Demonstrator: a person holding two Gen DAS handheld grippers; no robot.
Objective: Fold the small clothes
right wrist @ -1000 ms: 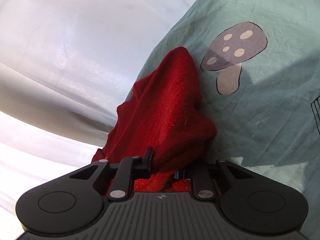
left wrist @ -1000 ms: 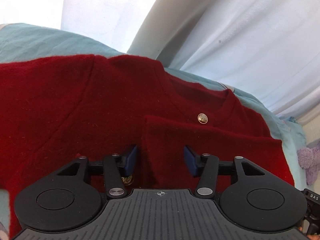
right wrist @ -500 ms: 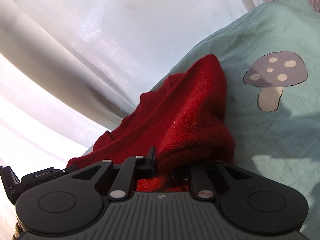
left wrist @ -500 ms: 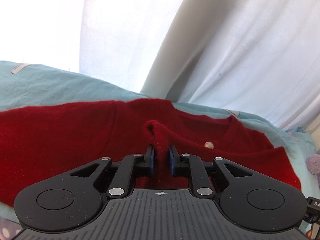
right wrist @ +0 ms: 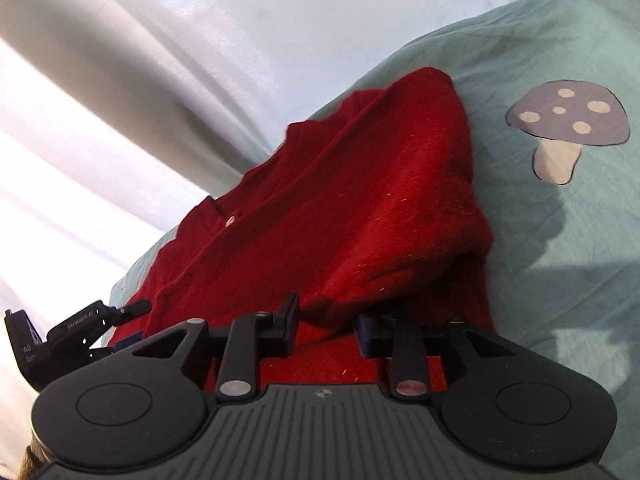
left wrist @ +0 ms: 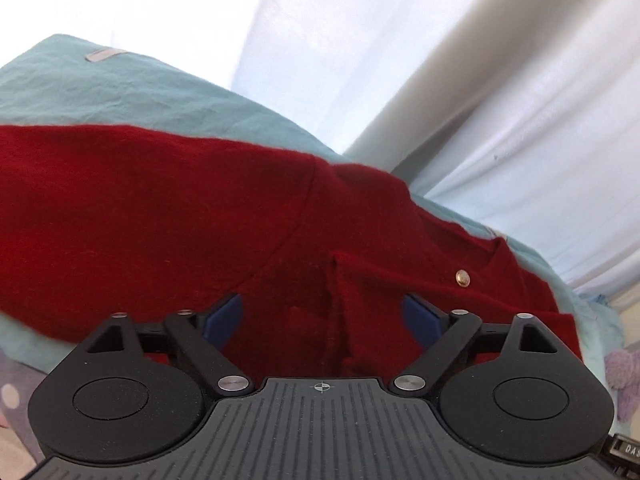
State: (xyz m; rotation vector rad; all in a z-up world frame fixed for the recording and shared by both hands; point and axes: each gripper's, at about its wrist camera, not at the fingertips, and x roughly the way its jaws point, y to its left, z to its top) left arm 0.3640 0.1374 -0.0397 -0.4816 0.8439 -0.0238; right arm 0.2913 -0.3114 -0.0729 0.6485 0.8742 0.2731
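Red wool covers most of both views: a small cardigan lies on a pale teal bedsheet printed with a grey mushroom, in front of white curtains. The left gripper hovers low over the garment with its blue-padded fingers spread wide and nothing between them; below its gap runs a raised edge of a folded panel, with a brass button near the neckline to the right. That open stance suggests it is either lining up on that edge or has no need to hold there. The right gripper has its jaws partly drawn in on a bunched portion of the cardigan, which rises over the fingers in a soft hump, apparently a sleeve or side being carried across the body; how firmly it is pinched cannot be told, since cloth hides the pads. The fabric drapes loosely from that hold, so the fold seems in progress rather than set. The left tool appears at the lower left edge of the right view, beside the garment's hem.
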